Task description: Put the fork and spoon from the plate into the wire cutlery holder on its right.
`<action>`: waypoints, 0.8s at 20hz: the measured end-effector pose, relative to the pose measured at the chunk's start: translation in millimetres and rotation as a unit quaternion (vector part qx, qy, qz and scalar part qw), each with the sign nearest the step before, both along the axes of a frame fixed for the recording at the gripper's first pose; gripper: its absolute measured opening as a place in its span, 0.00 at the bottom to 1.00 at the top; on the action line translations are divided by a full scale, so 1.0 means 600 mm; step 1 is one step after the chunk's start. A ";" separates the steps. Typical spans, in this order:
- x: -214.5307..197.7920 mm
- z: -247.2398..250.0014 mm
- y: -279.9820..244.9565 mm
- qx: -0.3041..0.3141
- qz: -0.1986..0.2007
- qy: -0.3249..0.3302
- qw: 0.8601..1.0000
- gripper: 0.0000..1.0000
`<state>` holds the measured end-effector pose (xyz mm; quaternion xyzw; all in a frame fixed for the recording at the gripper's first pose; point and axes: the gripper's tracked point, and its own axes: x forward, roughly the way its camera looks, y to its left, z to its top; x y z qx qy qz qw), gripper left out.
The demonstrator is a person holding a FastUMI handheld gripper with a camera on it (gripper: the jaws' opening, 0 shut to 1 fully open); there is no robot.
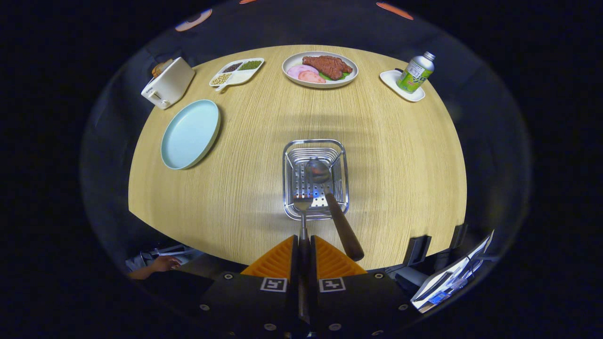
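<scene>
Gripper (304,245) at bottom centre of the frame, looking down on a round wooden table (395,155), fingers clenched on the dark handle of the fork (303,207), with only a narrow slit left between them. Fork running straight ahead from the fingertips, tines at the near rim of the wire cutlery holder (315,179) and over its perforated bottom. Holder just beyond the fingers, at the centre of the frame, seen from above as a rounded square basket. Spoon (330,197) already inside, bowl near the middle of the holder, brown handle leaning out over the near right rim and slanting toward lower right, ending just beside the right finger. Pale blue plate (191,134) left of the holder, in the centre-left of the frame, well apart from it and bare. Further back, along the far edge of the table: white toaster (167,84) at upper left with something brown in its slot; white divided dish (237,71) with beans or grains in several colours beside it; oval plate of meat (320,69) with pink slices and a green leaf at upper centre; green bottle (415,71) with a silver cap standing on a small white tray (393,82) at upper right. Person's hand (162,263) at lower left, below the table edge. Tilted screen (452,278) at lower right, too blurred to make out.
</scene>
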<state>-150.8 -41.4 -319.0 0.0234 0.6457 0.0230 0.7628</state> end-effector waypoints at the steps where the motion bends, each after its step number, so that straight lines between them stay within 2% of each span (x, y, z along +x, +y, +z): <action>1: 0.006 0.006 0.002 0.001 0.003 -0.006 1.000 0.13; 5: 0.026 0.023 -0.004 0.009 -0.007 -0.031 0.999 0.15; 7: 0.043 0.042 -0.002 0.025 -0.025 -0.055 0.998 0.16; 10: 0.094 0.095 -0.001 0.055 -0.050 -0.133 0.988 0.19; 14: 0.154 0.179 -0.024 0.057 -0.058 -0.252 0.964 0.33; 15: 0.166 0.200 -0.033 0.053 -0.059 -0.276 0.958 0.45; 16: 0.179 0.221 -0.042 0.049 -0.064 -0.301 0.950 0.53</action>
